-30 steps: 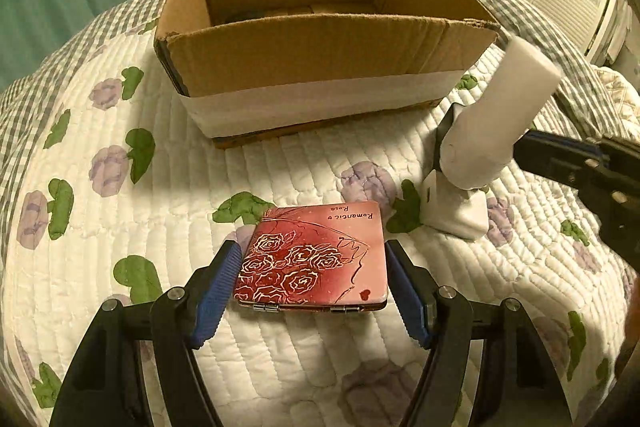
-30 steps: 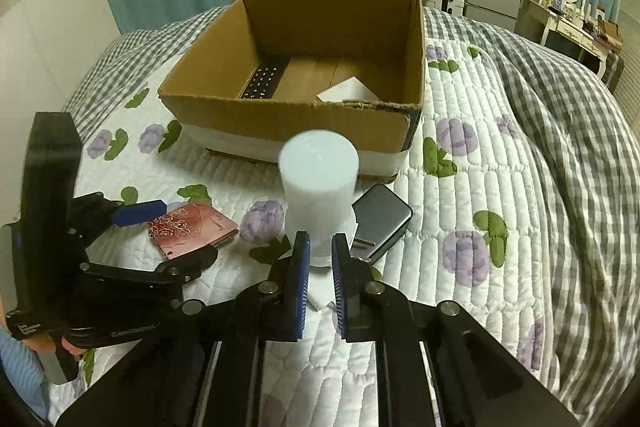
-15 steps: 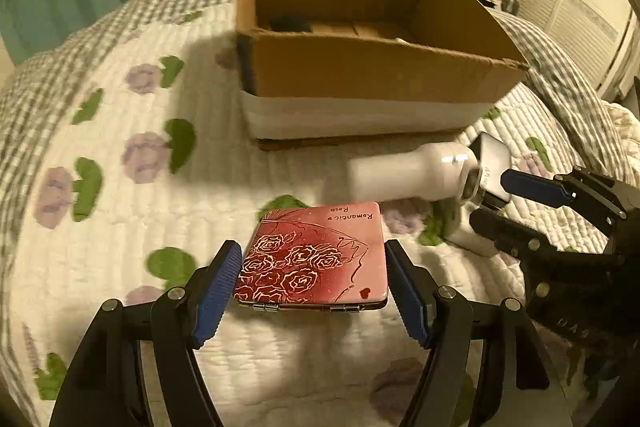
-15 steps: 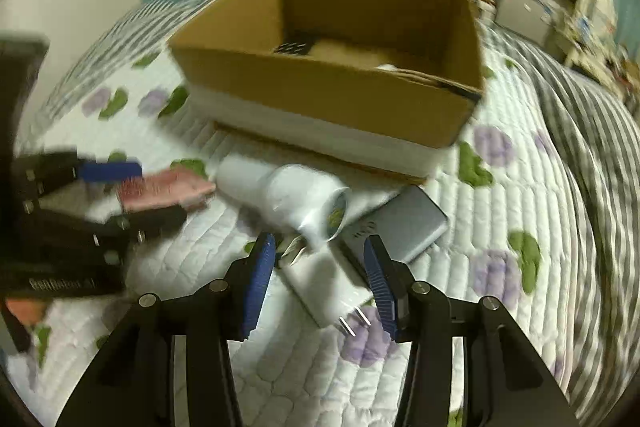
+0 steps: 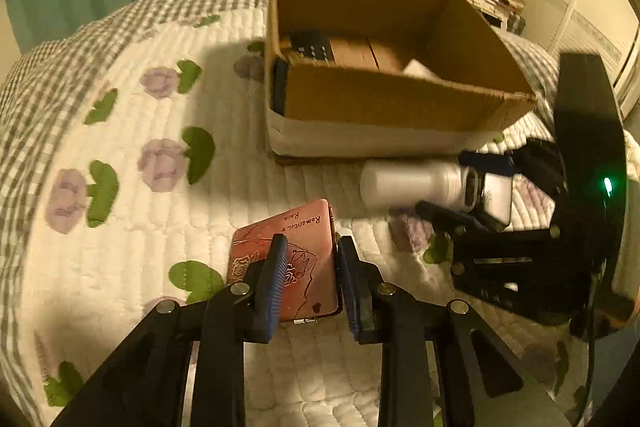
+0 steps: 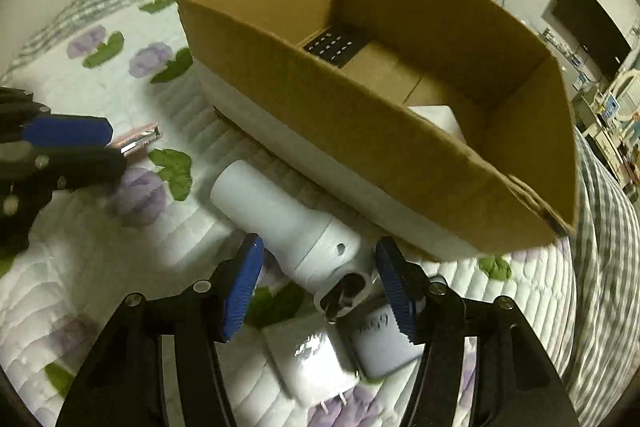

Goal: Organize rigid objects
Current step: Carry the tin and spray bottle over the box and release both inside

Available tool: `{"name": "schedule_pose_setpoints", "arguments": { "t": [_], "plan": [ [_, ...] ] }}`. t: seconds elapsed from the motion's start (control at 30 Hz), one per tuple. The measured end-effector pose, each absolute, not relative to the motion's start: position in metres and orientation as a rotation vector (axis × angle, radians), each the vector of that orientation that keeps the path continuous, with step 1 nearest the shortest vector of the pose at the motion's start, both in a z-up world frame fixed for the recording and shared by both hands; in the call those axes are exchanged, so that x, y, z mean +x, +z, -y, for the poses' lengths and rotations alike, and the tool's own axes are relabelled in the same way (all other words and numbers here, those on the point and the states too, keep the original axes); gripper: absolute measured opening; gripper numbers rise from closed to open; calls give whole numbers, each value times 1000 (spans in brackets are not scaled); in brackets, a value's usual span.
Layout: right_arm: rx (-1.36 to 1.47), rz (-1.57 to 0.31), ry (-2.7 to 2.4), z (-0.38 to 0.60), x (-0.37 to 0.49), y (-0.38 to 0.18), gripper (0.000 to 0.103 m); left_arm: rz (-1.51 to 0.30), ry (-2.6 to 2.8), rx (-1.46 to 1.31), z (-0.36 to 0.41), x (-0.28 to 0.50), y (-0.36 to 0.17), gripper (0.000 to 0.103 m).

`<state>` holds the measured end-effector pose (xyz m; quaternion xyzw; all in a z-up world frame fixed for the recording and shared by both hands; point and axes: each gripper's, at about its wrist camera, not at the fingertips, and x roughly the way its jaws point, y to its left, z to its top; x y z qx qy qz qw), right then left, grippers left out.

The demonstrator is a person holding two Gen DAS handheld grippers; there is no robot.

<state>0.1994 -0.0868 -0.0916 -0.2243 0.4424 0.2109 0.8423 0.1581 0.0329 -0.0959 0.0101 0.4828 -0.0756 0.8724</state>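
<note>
On the quilted bed (image 5: pixel 132 131), your left tool (image 5: pixel 310 267) has just been closing and now clamps the pink case (image 5: pixel 304 227) across its thin edges, tipped up ready to lift toward the cardboard box (image 5: pixel 384 103). Its lid reads "Romantic Rose". Your right tool (image 6: pixel 320 287) has just been opening; its pads stand apart either side of the white flashlight (image 6: pixel 280 215), which lies on the quilt against the box, beside a white charger (image 6: pixel 316 367) and a grey power bank (image 6: pixel 380 347) with unreadable print.

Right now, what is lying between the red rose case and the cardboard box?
The white bottle-shaped thing lies on its side there, near the box, off to the case's right; otherwise only quilt. The left wrist view shows it best.
</note>
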Motion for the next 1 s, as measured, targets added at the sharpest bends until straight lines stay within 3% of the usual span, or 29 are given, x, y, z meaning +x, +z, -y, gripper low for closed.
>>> {"name": "schedule_pose_setpoints", "arguments": {
  "t": [0.23,0.27,0.3,0.37,0.6,1.0],
  "plan": [
    [-531,-969,427,86,208,-103,59,-1028,-165,108,-22,159,-107,29],
    [-539,-969,421,84,208,-105,59,-1032,-163,129,-20,157,-108,35],
    [-540,-966,418,85,207,-106,59,-1055,-140,170,-17,156,-112,54],
    [-527,-967,417,87,206,-108,59,-1071,-89,229,-16,154,-120,68],
    [-546,-967,403,86,201,-112,59,-1095,-59,293,-10,164,-135,75],
    [-460,-947,401,80,188,-102,54,-1129,-111,174,-37,169,-127,72]
  ]
}}
